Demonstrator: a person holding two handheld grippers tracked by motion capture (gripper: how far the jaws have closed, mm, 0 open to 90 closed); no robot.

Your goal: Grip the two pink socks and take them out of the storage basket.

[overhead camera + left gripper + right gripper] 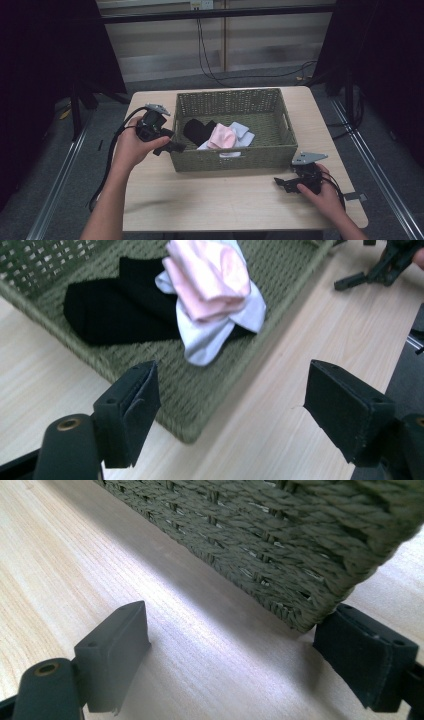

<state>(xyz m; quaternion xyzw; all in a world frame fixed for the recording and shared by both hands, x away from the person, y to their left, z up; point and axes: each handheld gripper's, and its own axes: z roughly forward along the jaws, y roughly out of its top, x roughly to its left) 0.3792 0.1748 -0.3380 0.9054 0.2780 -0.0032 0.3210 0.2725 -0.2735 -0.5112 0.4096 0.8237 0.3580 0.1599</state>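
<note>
While the left gripper [172, 146] hovers with jaws apart at the left end of the green woven basket [260, 152], the right gripper [285, 183], jaws also apart, rests near the wooden table's [210, 200] front right corner; pink [221, 136], white [240, 131] and black [197, 131] socks lie inside, and no writing is readable.

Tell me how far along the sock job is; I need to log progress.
Done: a black sock, a pink sock and a white sock lie in the green woven basket. In hand: nothing; the left gripper hovers open at the basket's left rim, and the right gripper rests open on the light wooden table. Left: I can't tell; no loose socks on the table.
</note>
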